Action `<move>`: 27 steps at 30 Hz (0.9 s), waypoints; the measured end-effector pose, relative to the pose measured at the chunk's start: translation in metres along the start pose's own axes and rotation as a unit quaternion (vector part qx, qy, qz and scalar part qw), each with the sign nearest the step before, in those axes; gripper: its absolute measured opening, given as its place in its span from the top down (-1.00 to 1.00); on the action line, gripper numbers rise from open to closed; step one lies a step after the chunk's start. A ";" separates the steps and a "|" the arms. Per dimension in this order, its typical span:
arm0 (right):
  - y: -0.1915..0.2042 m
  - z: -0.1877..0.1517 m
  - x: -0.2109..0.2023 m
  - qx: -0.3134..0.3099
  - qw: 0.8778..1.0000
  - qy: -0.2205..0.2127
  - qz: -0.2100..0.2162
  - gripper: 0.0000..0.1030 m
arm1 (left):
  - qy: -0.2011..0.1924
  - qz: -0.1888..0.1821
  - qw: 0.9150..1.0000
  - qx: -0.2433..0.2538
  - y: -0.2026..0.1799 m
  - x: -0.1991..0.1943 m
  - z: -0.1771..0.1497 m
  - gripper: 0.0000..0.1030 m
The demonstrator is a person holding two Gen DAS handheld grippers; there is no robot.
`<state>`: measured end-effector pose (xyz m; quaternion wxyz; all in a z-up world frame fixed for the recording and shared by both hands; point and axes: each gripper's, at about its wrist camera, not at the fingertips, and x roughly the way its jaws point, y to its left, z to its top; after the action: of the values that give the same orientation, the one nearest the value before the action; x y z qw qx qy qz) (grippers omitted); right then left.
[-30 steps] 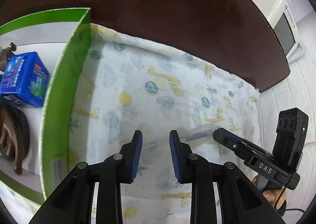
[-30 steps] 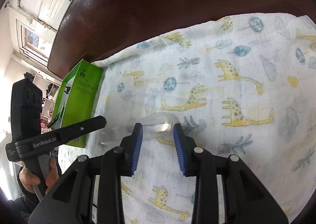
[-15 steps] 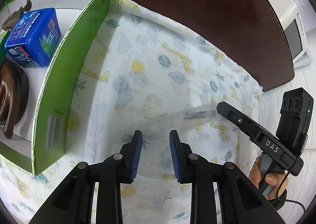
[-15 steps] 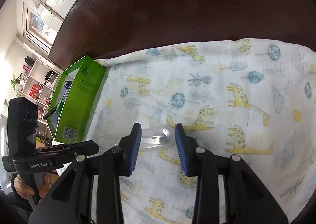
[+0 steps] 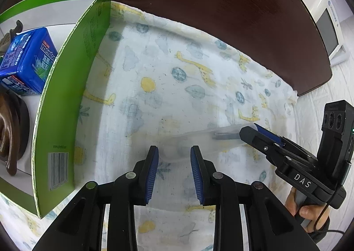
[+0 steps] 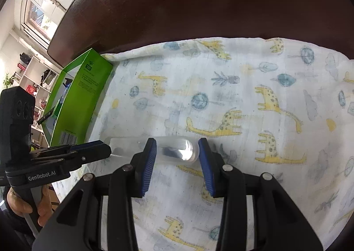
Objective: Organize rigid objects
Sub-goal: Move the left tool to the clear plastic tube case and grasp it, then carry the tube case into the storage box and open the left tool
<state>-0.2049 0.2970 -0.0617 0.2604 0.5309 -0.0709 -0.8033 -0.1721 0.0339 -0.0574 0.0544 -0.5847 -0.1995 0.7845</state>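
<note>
Clear plastic tube, rounded end, lies on its side between the spread right tool; left tool also spread, straddling its other end.

Left gripper: jaws parted, blue-padded fingers level and pointing forward, low over the surface. Nothing held between them.

Right gripper: jaws parted wide, fingers apart. In the left wrist view it enters from the right, its handle gripped by the right hand. Left hand wraps its own handle.
</note>
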 end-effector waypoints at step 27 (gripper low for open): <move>0.164 0.039 -0.035 -0.087 0.988 -0.091 0.092 0.24 | -0.163 -0.016 0.986 -0.003 0.099 -0.151 0.026 0.45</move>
<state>-0.1729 0.1682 0.0473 0.3711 0.4225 -0.0727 -0.8237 -0.1352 -0.1114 0.0465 0.0320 -0.4455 -0.2175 0.8679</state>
